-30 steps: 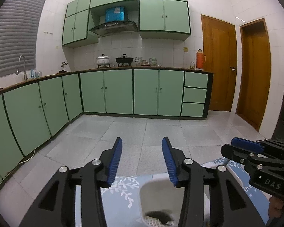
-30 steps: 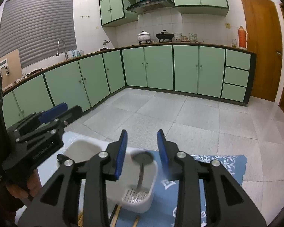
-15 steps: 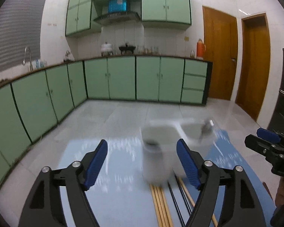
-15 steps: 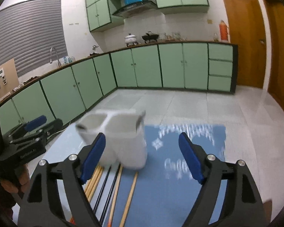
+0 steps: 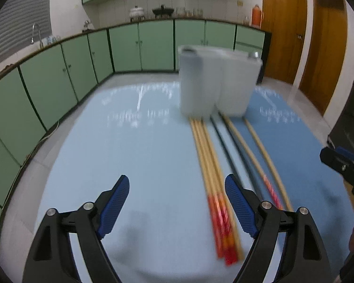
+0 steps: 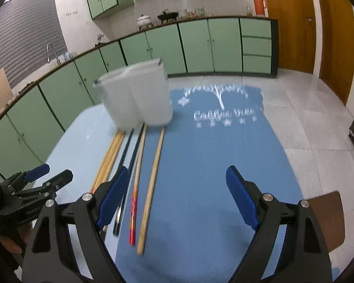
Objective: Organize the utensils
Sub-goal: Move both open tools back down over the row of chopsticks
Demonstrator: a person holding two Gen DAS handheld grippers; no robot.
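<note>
The left gripper [image 5: 174, 202] and the right gripper [image 6: 177, 195] both hover over the table with their blue-padded jaws spread wide and nothing between them, a posture that looks like readiness to pick up. The task's things lie in plain reach: a row of long wooden chopsticks with red-painted ends [image 5: 211, 172], a pair of thin black chopsticks [image 6: 127, 162] and several pale bamboo ones [image 6: 153, 176] rest flat and roughly parallel, their far tips just beside or touching the base of the white two-compartment plastic utensil holder [image 6: 139, 99] (blur hides which). The holder stands upright at the far end, presumably so the sticks can be dropped in, and something dark and something metallic peek over its rim, too smeared to name. Everything sits on a blue tablecloth printed with a white tree and lettering [image 6: 212, 155], in a kitchen of pale green cabinets [image 6: 198, 44], with a wooden door [image 5: 283, 23] and a grey tiled floor [image 6: 318, 108].
</note>
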